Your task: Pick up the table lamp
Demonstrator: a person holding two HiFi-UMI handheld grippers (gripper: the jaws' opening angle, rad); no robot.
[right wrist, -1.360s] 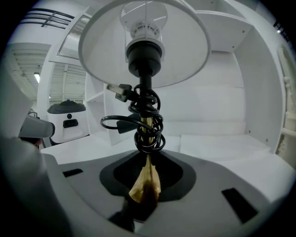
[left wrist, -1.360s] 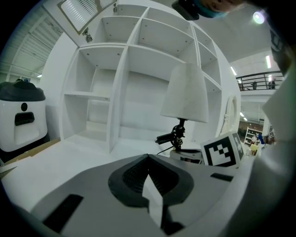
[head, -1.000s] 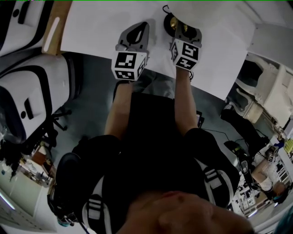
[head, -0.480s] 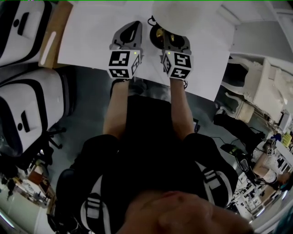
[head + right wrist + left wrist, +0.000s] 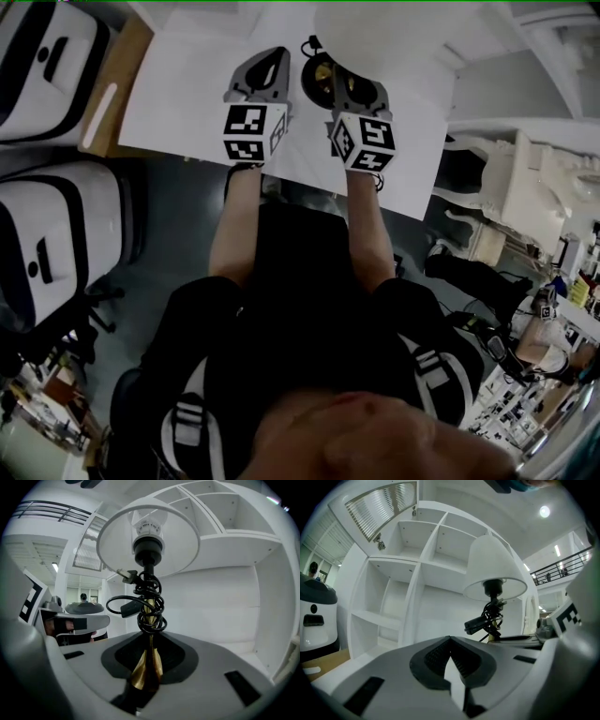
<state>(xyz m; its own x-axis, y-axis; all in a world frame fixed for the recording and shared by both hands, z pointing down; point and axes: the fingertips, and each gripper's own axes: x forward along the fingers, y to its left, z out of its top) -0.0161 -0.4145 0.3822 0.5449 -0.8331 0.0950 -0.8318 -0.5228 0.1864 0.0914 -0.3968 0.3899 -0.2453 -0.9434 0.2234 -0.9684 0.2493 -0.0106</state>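
Brass and likely slick, the stem (image 5: 145,672) of the top-heavy table lamp (image 5: 147,550) is pinched low in my right tongs (image 5: 150,641) above the white counter (image 5: 187,103), clear of its fragile shade (image 5: 112,545); my left tongs (image 5: 450,641) are pressed together, empty.

Table lamp (image 5: 148,555) in right tool (image 5: 149,644), before shelves (image 5: 234,541).

My head camera looks steeply down on the left gripper (image 5: 275,61), the right gripper (image 5: 337,80) and the white table (image 5: 187,103). My left gripper camera looks level at the shelf (image 5: 408,573), further from the lamp (image 5: 492,569). My right gripper camera sits close under the lamp's shade, looking up. Both gripper cameras see the lamp and the shelf.
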